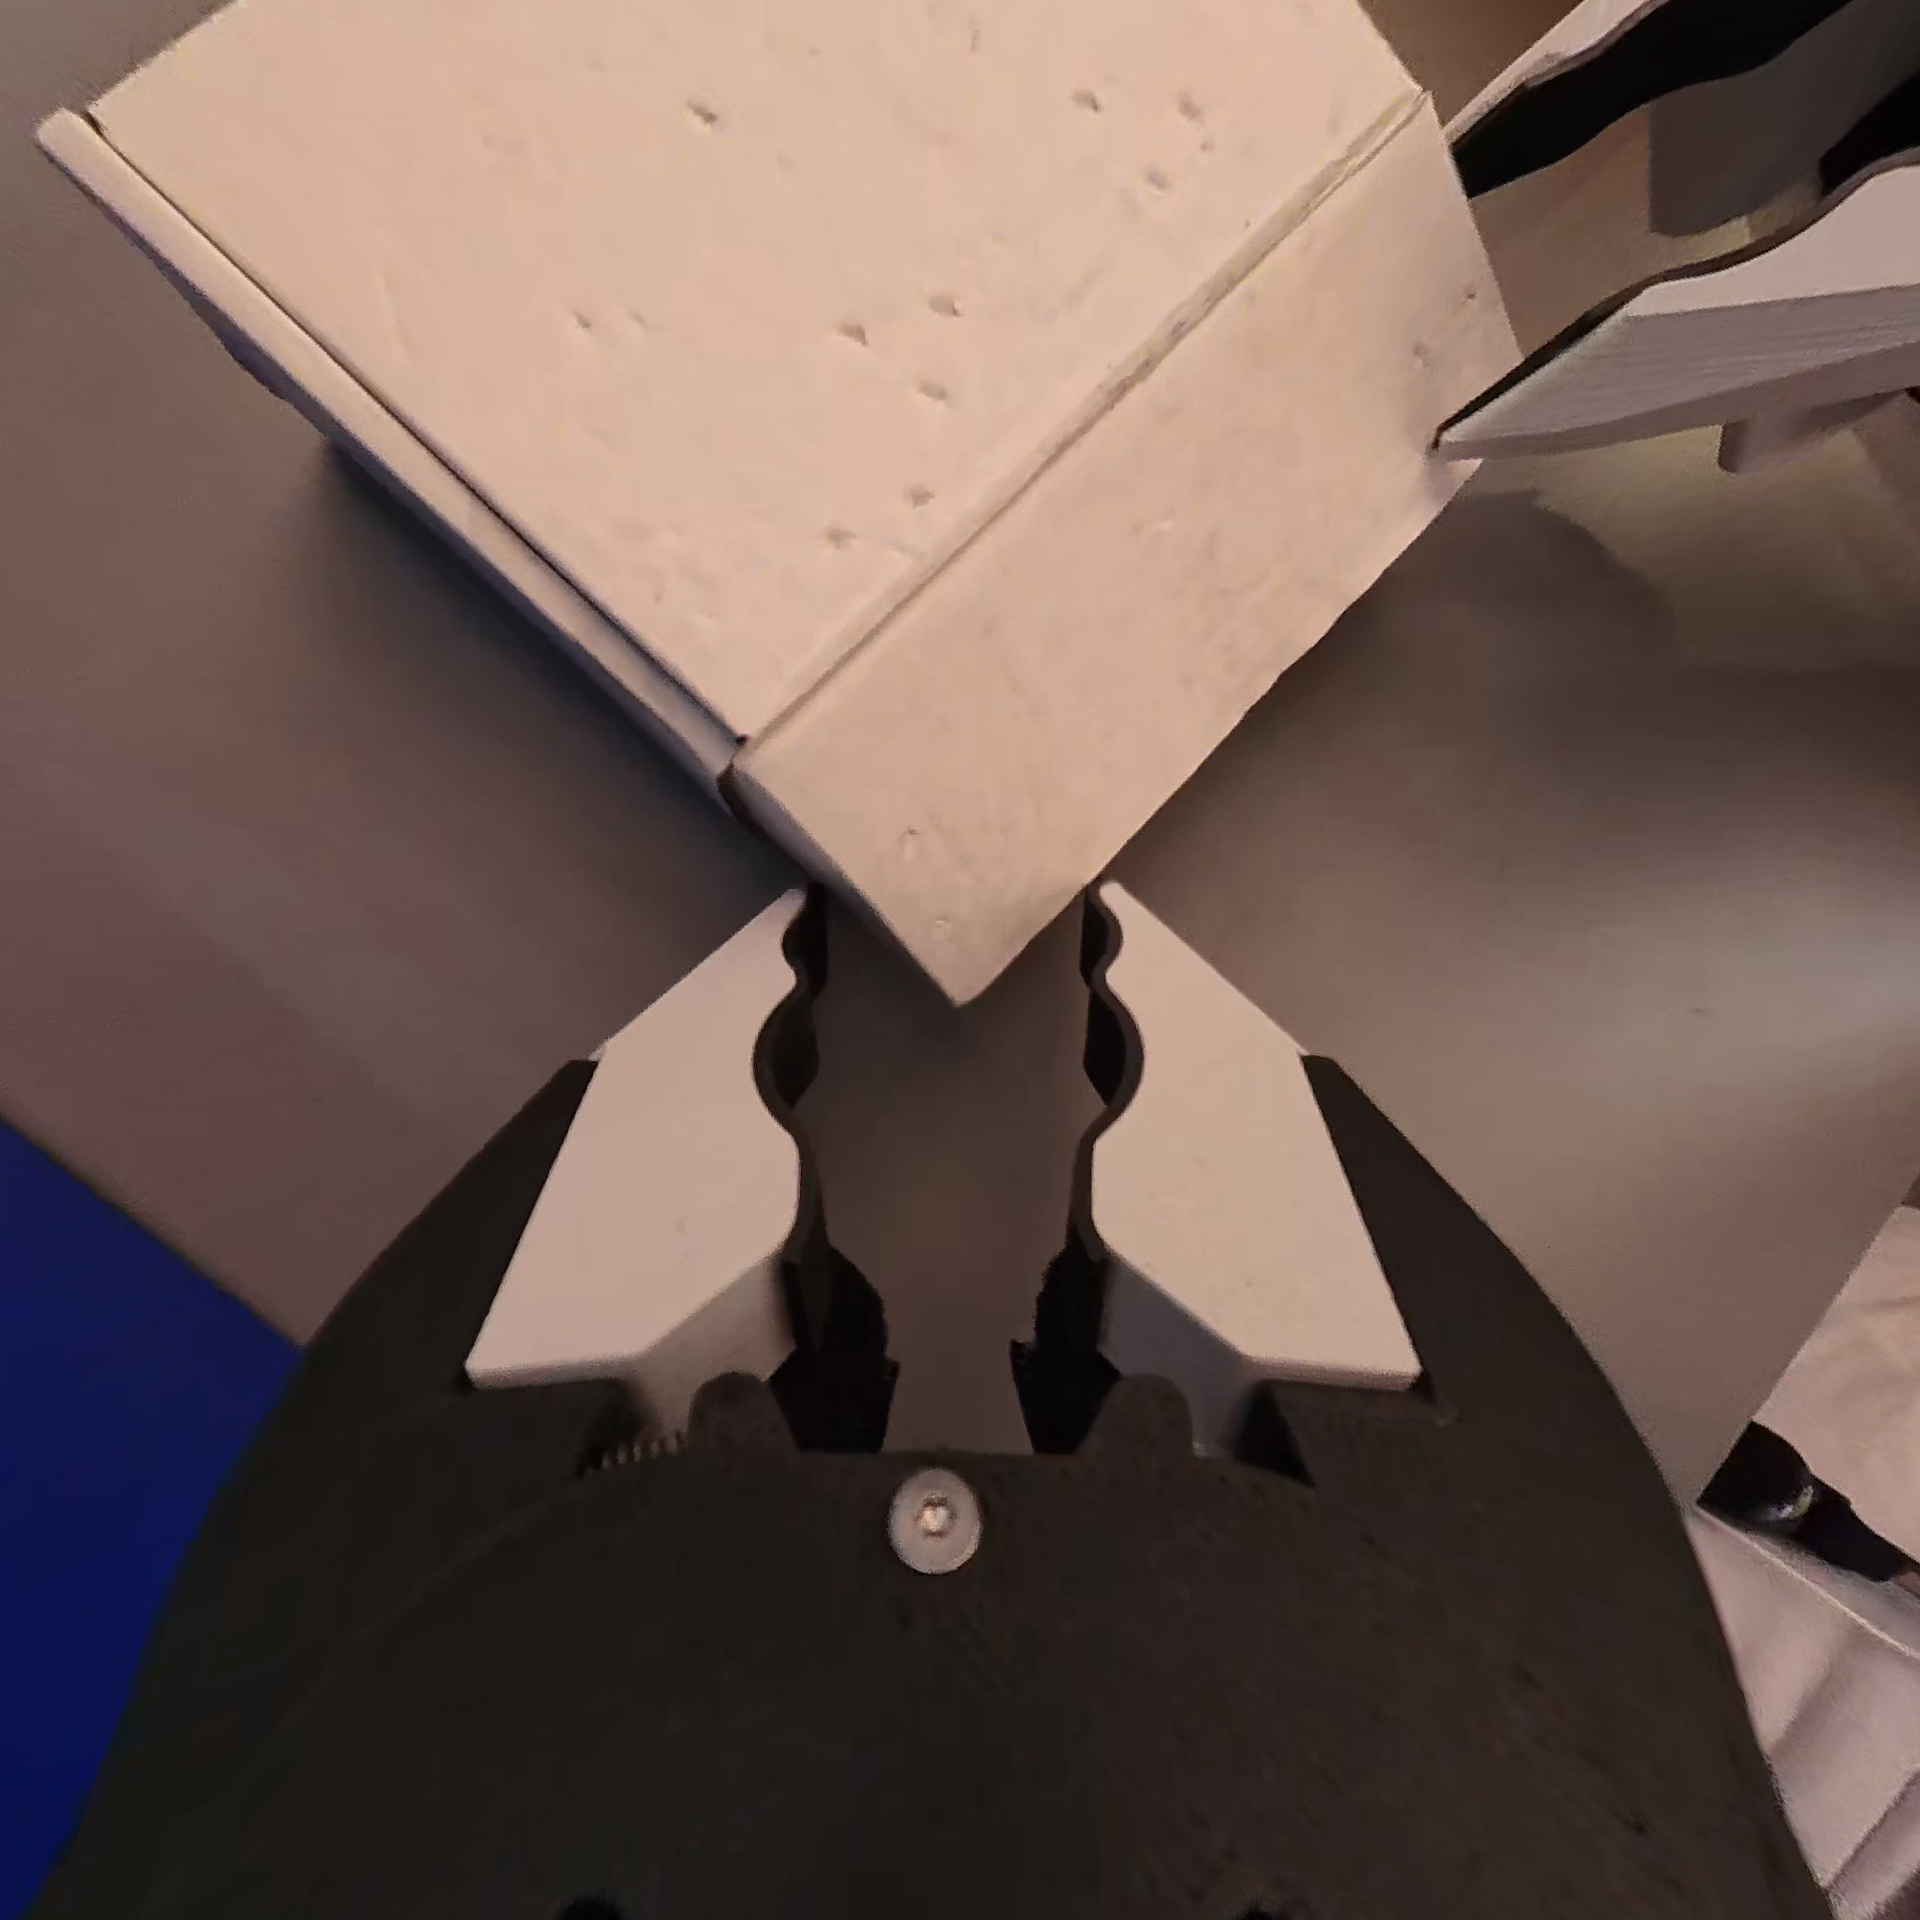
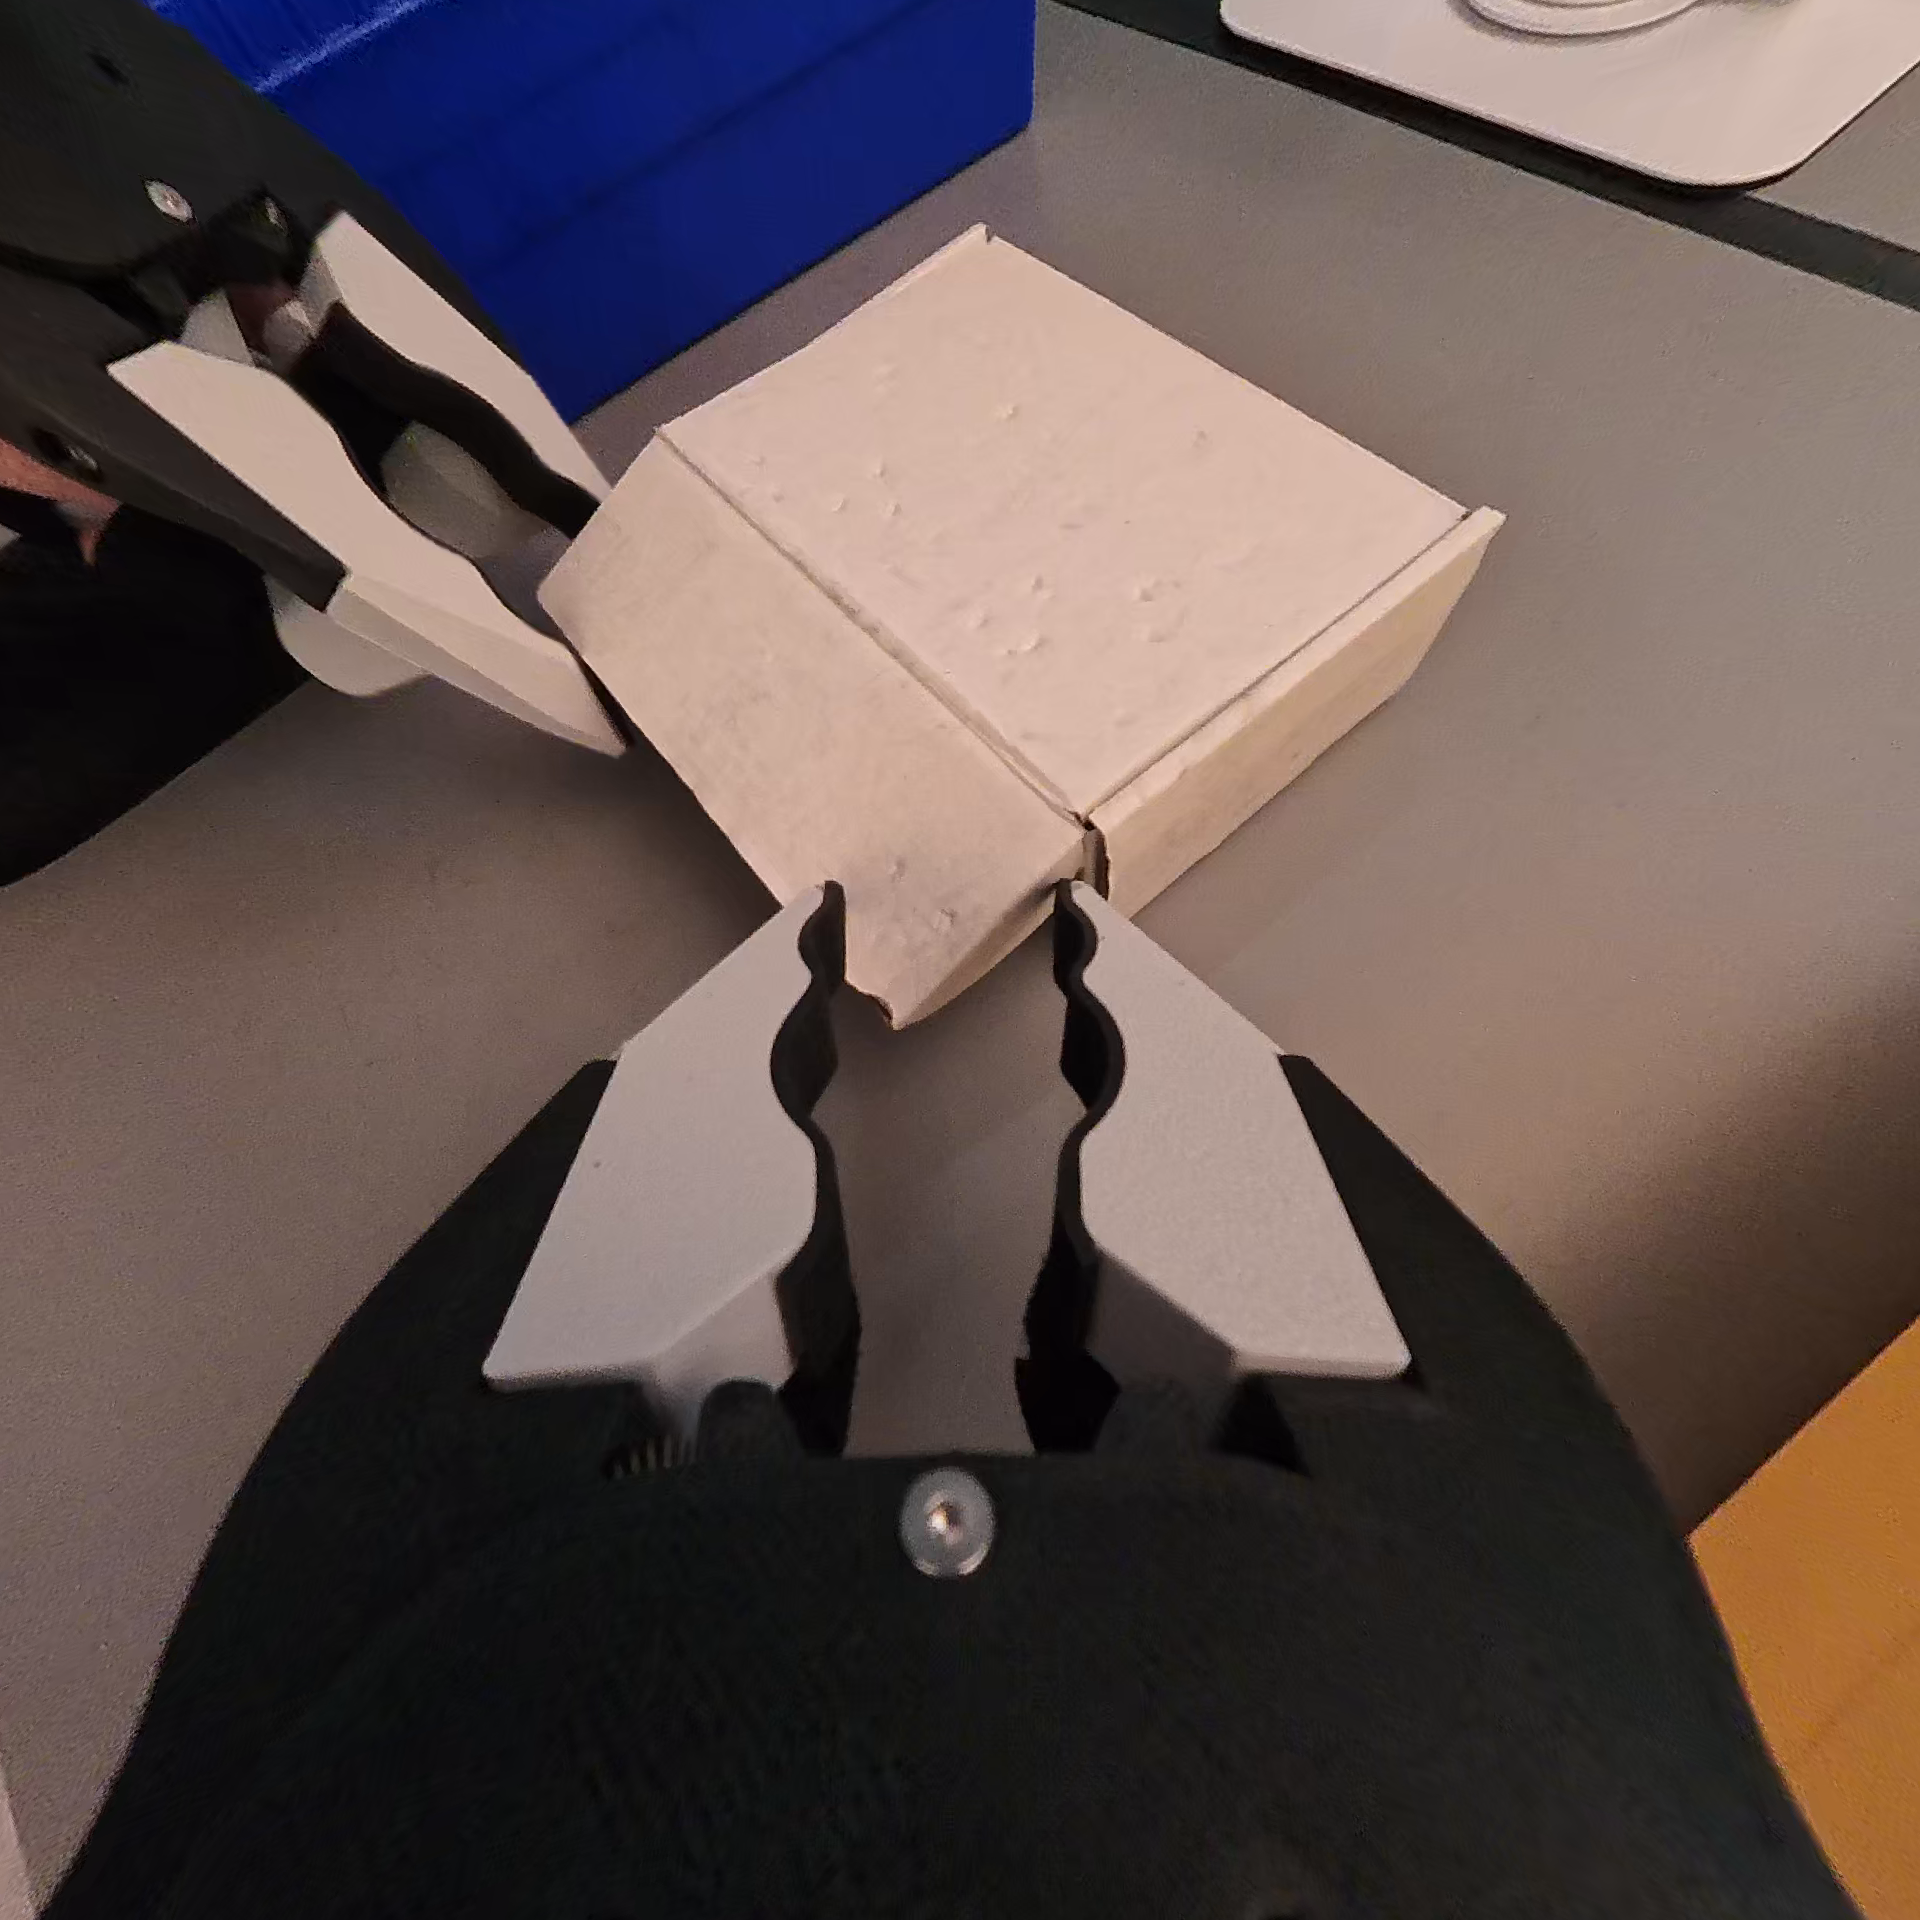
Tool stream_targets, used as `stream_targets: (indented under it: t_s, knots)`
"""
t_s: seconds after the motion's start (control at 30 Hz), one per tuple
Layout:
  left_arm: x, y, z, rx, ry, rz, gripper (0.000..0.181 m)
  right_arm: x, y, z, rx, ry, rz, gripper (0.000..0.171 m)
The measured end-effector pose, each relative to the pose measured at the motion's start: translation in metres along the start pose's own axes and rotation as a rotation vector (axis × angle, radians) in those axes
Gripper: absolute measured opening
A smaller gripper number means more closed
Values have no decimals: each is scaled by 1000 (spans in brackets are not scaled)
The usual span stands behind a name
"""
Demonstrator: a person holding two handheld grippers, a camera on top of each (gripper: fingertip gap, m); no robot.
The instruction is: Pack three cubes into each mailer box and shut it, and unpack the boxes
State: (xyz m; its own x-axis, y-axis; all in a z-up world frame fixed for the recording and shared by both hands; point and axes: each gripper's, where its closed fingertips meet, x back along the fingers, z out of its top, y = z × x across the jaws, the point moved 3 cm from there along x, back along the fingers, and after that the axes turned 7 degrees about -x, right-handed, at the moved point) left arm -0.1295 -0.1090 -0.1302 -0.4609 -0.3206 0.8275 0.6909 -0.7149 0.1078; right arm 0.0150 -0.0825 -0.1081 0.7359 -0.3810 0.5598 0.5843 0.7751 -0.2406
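Between both grippers, a closed white mailer box sits on the grey surface.

Its front flap's lower corners poke between the parted fingers of the left gripper and the right gripper, neither clamped. Beyond the left gripper stands a blue bin.

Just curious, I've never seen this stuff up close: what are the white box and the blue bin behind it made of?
The white box looks like matte cardboard: folded creases, raw edges at the corners, small dents in the lid. The blue bin seems to be plastic, with fine ridges along its side, though blur leaves that open.
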Motion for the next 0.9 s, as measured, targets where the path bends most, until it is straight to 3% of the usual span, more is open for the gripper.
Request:
stream_targets:
  t_s: [0.17, 0.37, 0.7, 0.9]
  knots:
    - [18, -4, 5, -20, 42, 19, 50, -1, 0, 0, 2, 5, 8, 40]
    - [17, -6, 8, 34, 87, -80, 53, -1, 0, 0, 18, 0, 0, 39]
    - [-1, -7, 6, 2, 52, -52, 49, -8, 6, -9, -13, -49, -3, 36]
    - [9, -12, 12, -17, 99, 3, 46, -6, 2, -4, 26, -19, 1, 39]
